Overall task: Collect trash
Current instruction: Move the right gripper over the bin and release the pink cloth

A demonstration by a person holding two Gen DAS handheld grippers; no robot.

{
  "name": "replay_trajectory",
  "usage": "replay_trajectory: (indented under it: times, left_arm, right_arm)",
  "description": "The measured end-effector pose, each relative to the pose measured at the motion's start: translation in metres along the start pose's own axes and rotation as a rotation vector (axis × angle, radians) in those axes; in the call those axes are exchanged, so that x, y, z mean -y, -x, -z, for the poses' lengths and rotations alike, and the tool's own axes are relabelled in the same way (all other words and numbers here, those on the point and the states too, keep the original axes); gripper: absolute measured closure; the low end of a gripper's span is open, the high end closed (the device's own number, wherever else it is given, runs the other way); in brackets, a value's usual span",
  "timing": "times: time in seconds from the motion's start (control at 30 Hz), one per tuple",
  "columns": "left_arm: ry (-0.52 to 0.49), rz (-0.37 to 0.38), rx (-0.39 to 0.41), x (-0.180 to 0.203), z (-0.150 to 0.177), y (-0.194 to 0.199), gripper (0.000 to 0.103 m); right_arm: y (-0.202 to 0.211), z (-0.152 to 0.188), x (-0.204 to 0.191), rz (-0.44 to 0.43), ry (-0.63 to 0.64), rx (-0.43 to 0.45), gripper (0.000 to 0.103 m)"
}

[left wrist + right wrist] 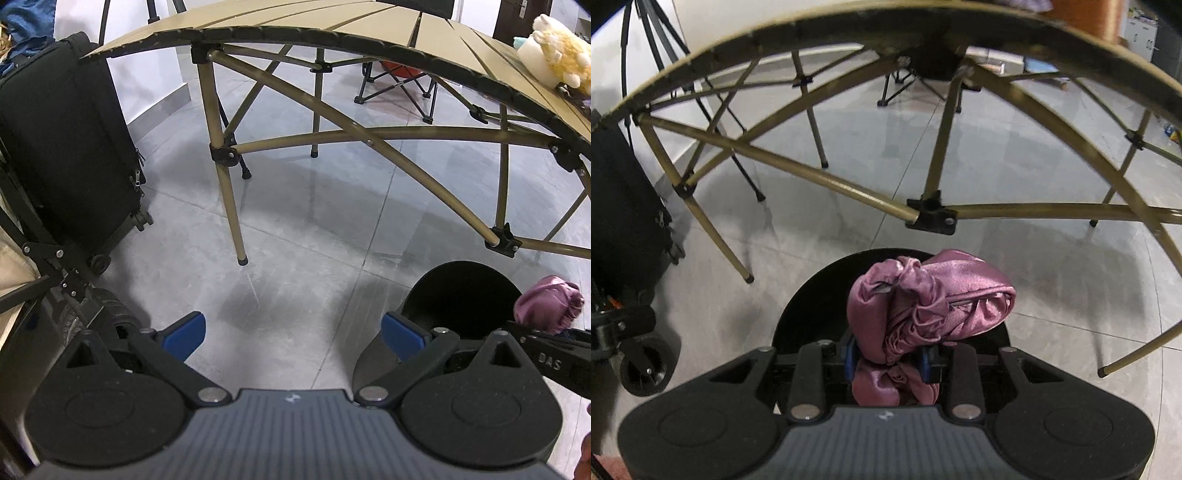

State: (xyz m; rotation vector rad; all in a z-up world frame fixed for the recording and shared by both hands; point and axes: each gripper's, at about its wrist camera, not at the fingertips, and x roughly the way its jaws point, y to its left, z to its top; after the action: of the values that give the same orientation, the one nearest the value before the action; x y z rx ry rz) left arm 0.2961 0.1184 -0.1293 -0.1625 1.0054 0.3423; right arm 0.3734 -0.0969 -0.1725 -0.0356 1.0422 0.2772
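My right gripper (888, 360) is shut on a crumpled purple satin cloth (931, 299) and holds it right above the open mouth of a round black bin (816, 306) on the floor. The cloth (546, 308) and the bin (461, 295) also show at the right of the left wrist view, with the right gripper's black body below the cloth. My left gripper (291, 338) is open and empty, above bare floor to the left of the bin.
A tan folding table (332, 22) with crossed legs (225, 147) stands just beyond the bin. A black suitcase (62, 147) stands at the left, with a wheeled frame (642, 365) near it. A plush toy (554, 48) sits on the table. The floor is grey tile.
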Motion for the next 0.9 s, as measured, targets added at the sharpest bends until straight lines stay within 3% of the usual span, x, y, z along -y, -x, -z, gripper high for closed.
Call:
replay_trajectory:
  times: [0.53,0.9]
  left_arm:
    - [-0.018,-0.059,-0.038,0.010,-0.004,-0.026,0.000]
    - [-0.021,-0.064,-0.060,0.012,-0.002,-0.031,0.000]
  right_arm:
    - [-0.057,-0.011,-0.003,-0.008,0.066,-0.166,0.073]
    - [-0.060,-0.004,-0.004,-0.007,0.080,-0.176,0.073]
